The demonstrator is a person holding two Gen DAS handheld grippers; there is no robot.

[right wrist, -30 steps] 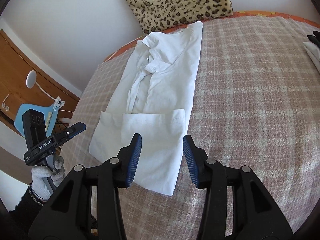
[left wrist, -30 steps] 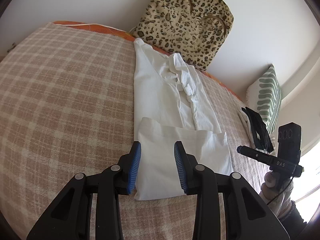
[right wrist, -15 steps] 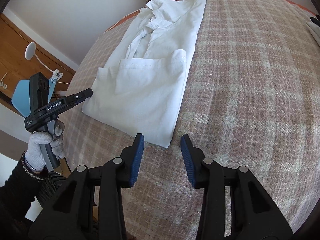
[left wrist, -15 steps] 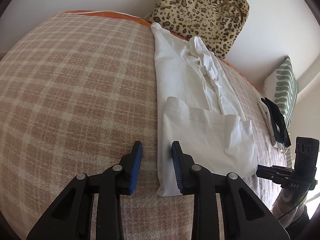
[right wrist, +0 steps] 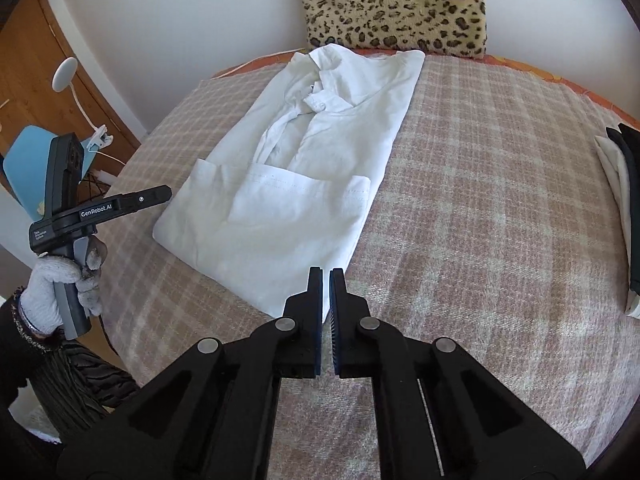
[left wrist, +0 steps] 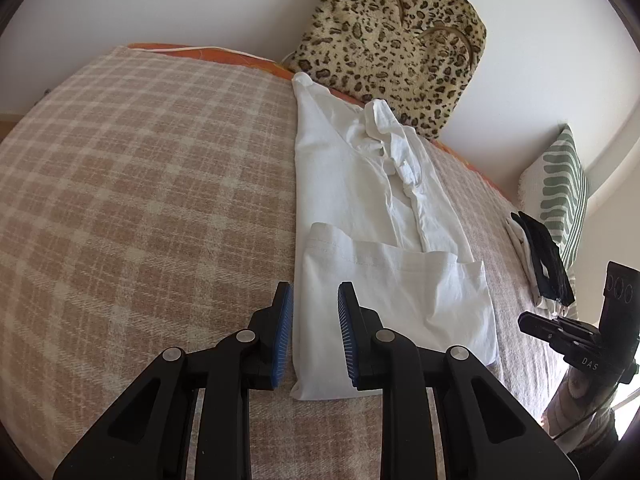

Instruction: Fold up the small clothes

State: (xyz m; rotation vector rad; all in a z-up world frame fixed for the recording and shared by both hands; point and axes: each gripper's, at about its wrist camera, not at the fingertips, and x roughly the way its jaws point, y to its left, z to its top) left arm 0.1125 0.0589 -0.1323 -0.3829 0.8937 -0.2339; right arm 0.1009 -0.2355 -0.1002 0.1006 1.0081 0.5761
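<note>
A white collared shirt (left wrist: 360, 184) lies flat on the plaid bed cover (left wrist: 140, 184), its lower part folded up over the body. My left gripper (left wrist: 314, 320) hovers over the shirt's near left edge. Its jaws are closing, with the cloth's edge seen between the blue pads but not pinched. From the right wrist view the same shirt (right wrist: 304, 184) lies ahead and to the left, and the left gripper (right wrist: 160, 194) hangs by its far side in a gloved hand. My right gripper (right wrist: 326, 284) is shut with nothing in it, just off the shirt's near corner.
A leopard-print cushion (left wrist: 392, 40) leans on the wall behind the shirt's collar. A green-striped pillow (left wrist: 560, 196) and a stack of folded black and white clothes (right wrist: 624, 200) sit at the bed's right side. Wooden furniture (right wrist: 24, 80) and a white lamp (right wrist: 64, 72) stand left of the bed.
The right gripper's jaws went from wide open to shut as it drew back off the folded hem. The left gripper shifted to the shirt's left edge and its jaws narrowed.
</note>
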